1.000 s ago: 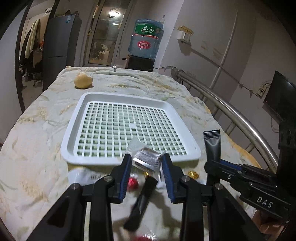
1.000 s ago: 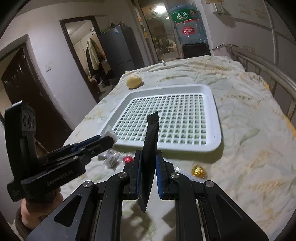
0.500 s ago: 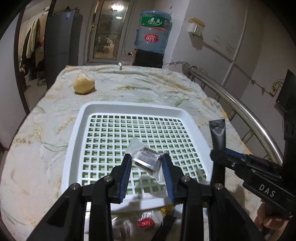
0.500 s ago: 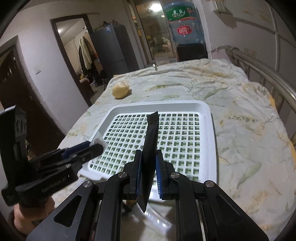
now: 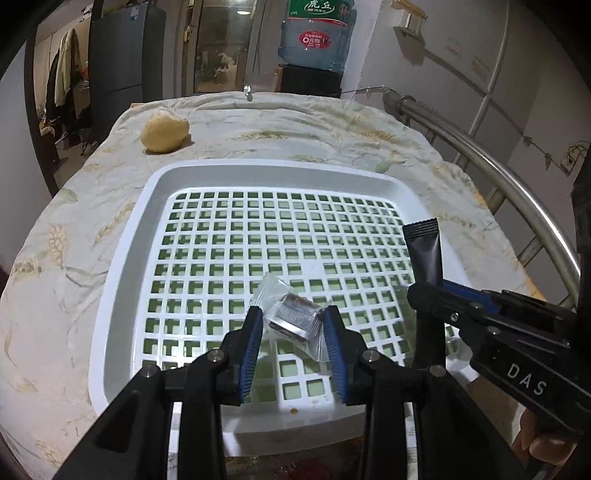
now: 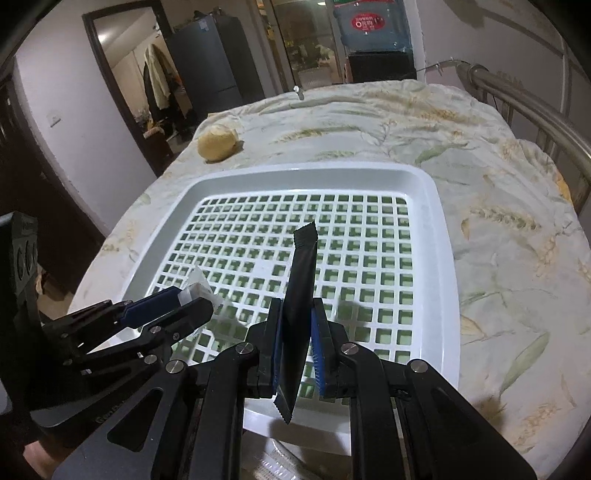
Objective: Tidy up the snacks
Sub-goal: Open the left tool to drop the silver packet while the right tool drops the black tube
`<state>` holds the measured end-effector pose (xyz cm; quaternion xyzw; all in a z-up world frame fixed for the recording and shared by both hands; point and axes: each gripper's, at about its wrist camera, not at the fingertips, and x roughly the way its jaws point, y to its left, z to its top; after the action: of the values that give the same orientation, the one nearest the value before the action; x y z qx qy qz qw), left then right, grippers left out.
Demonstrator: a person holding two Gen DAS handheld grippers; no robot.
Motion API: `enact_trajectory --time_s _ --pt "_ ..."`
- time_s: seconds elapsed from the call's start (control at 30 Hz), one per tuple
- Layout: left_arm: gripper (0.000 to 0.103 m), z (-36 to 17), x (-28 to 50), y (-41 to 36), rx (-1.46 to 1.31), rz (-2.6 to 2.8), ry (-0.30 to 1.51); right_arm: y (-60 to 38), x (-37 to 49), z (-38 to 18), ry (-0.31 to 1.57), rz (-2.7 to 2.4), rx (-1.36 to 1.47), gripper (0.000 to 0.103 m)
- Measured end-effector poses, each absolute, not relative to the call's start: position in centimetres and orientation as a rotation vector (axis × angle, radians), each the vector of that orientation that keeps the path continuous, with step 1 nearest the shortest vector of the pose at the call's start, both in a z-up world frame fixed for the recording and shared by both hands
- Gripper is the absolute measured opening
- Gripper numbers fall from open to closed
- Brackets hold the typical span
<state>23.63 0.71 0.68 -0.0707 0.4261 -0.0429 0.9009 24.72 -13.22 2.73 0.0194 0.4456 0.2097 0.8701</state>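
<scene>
Patterned cloth covers the tabletop (image 5: 66, 258), and both tools hang over the near part of a white grid tray (image 5: 125, 258). Nearest in the left wrist view, the left tool (image 5: 293, 325) is closed on a clear-wrapped snack (image 5: 291, 317), the crinkled wrapper pinched between its blue pads just above the tray's near rows. Beside it on the right, the right tool (image 6: 297, 332) grips a black sachet (image 6: 301, 291) about halfway down its length; the sachet stands nearly upright, its crimped top leaning over the grid and its lower end hanging below the jaws. Neither snack touches the tray floor as far as I can tell. The tray itself looks empty, so the sorting seems to be at an early stage: this is the carry-and-place step for both items. Next, each tool should probably lower toward the grid and open, with the two snacks set apart; the tall sachet may tip as it is let go. Farther off, a yellowish round lump (image 5: 164, 133) lies on the cloth beyond the tray, and a water jug (image 5: 314, 33) stands behind the tabletop.
</scene>
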Motion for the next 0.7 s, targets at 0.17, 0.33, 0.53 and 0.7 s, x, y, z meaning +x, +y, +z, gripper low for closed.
enact_trajectory --time_s 0.17,0.33,0.53,0.7 --pt "0.037 0.0 24.0 0.5 -0.128 -0.065 0.888 -13.8 25.3 1.7 0.951 0.416 0.051 0.013" --pt "0.041 -0.7 24.0 0.5 -0.126 -0.052 0.884 -14.5 25.7 0.7 0.962 0.388 0.07 0.017" --pt "0.079 0.7 23.2 1.0 -0.151 -0.047 0.826 -15.8 25.0 1.7 0.915 0.336 0.093 0.065" --pt "0.086 3.1 20.7 1.9 -0.212 -0.059 0.743 -17.0 22.1 4.8 0.78 0.326 0.116 0.078"
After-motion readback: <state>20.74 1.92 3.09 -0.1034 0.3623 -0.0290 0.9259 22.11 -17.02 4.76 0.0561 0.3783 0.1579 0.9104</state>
